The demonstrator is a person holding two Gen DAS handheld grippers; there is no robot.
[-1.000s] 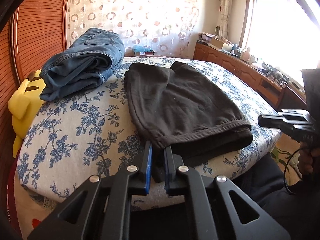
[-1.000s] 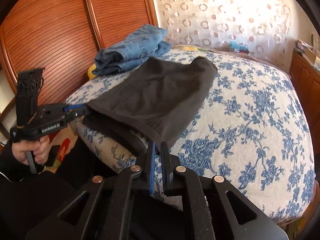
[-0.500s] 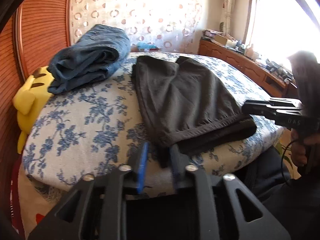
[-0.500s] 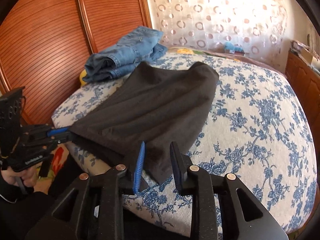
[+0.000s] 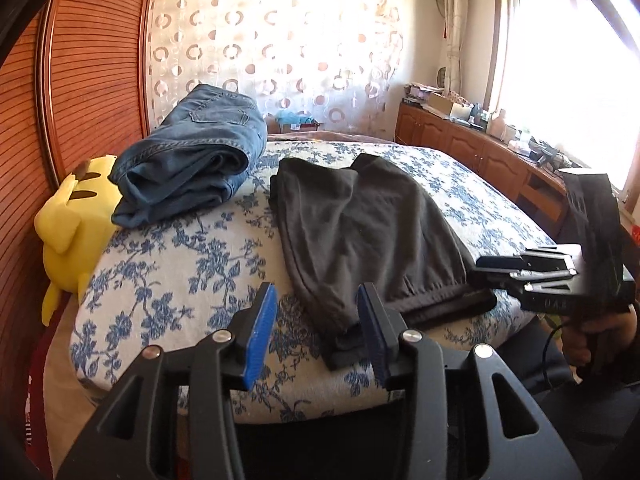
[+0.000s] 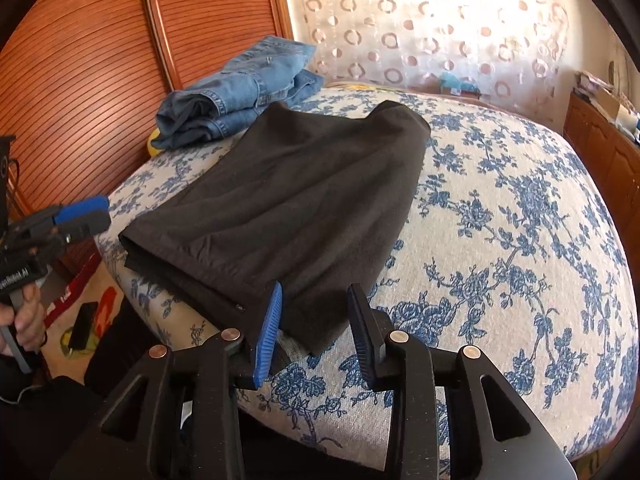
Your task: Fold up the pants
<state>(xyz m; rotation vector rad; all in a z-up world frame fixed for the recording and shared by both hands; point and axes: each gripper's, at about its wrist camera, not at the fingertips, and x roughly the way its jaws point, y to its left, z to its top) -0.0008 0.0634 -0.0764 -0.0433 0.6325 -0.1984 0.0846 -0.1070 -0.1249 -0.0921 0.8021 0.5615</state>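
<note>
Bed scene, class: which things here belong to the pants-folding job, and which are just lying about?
Part of the job:
dark pants, folded on the bed
left gripper, jaws just opened, off the cloth
right gripper, jaws just opened

Lying about:
folded jeans
yellow plush toy
</note>
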